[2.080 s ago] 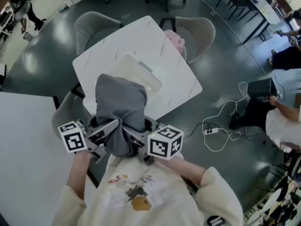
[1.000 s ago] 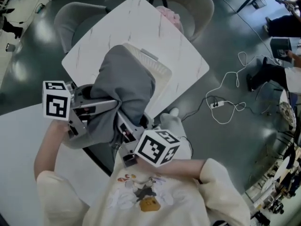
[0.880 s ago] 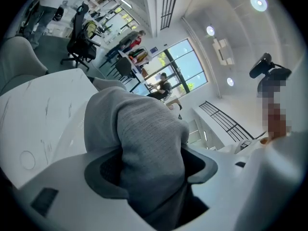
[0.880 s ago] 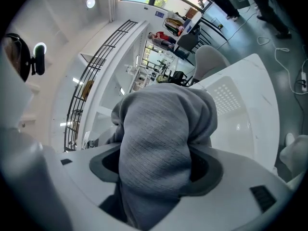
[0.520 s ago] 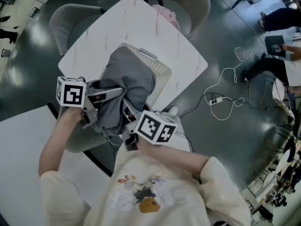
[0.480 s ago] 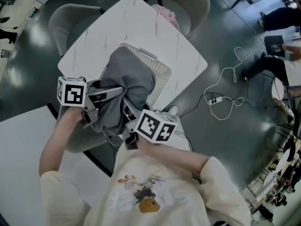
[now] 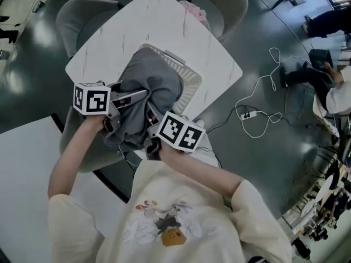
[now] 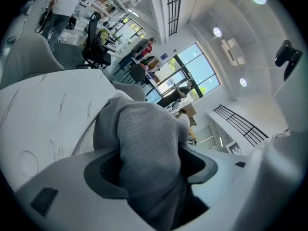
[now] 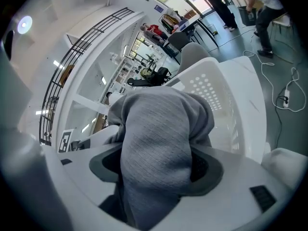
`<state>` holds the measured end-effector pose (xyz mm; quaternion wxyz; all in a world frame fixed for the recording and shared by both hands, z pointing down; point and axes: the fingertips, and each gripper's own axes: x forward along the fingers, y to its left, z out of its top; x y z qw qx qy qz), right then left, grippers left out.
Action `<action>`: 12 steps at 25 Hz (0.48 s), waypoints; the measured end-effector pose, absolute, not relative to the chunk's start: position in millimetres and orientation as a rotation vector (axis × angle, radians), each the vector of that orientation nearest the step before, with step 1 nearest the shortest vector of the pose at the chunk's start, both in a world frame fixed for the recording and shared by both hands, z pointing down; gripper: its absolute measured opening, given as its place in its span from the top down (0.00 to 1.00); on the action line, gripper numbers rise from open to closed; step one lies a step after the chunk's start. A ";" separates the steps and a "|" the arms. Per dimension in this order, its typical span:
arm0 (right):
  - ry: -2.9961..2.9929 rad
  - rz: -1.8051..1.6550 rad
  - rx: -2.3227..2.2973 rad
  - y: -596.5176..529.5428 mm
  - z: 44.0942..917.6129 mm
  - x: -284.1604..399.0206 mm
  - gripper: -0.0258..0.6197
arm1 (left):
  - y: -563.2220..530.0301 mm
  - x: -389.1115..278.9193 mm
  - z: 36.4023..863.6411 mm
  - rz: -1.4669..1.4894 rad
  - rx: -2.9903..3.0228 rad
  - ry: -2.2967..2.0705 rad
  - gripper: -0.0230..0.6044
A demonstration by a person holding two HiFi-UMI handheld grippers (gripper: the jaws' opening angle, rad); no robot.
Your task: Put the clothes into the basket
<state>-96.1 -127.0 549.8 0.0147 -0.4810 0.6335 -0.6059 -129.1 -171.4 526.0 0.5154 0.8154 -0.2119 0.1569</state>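
A grey knitted garment (image 7: 148, 92) hangs bunched between both grippers, over the near side of the white perforated basket (image 7: 189, 84) on the table. My left gripper (image 7: 137, 96) is shut on the garment's left side; in the left gripper view grey cloth (image 8: 144, 153) fills the jaws. My right gripper (image 7: 151, 126) is shut on its lower right part, and the cloth (image 9: 156, 148) bulges out of the jaws with the basket (image 9: 216, 100) just behind. The basket's inside is mostly hidden by the garment.
The basket stands on a white marble-look table (image 7: 120, 37). A pink cloth (image 7: 193, 11) lies on a grey chair (image 7: 225, 4) at the far side. Another grey chair (image 7: 82, 15) stands at the left. Cables and a power strip (image 7: 247, 114) lie on the floor to the right.
Both grippers moved forward with the grey garment, from near my body to over the basket's near side. They have drawn closer together, and the garment sits lower.
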 end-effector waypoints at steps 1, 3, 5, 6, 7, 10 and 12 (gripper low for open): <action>1.974 -1.890 -1.510 -127.2 552.4 -95.1 0.50 | -172.4 -130.5 528.7 0.384 1.966 -0.534 0.45; 1.971 -1.896 -1.537 -127.5 555.5 -91.2 0.50 | -174.4 -133.8 532.9 0.405 1.976 -0.581 0.45; 1.954 -1.888 -1.570 -129.6 556.6 -84.3 0.50 | -177.1 -139.2 538.7 0.446 1.977 -0.630 0.45; 1.944 -1.878 -1.587 -131.4 556.7 -80.3 0.50 | -178.1 -142.8 542.6 0.478 1.979 -0.656 0.45; 1.935 -1.870 -1.599 -133.5 557.0 -76.8 0.50 | -178.9 -146.8 546.6 0.514 1.982 -0.682 0.45; 1.908 -1.887 -1.585 -137.3 559.8 -73.7 0.50 | -179.6 -155.6 553.9 0.551 1.981 -0.736 0.45; 1.904 -1.905 -1.566 -136.9 562.5 -74.8 0.50 | -177.2 -152.7 554.2 0.500 1.956 -0.709 0.45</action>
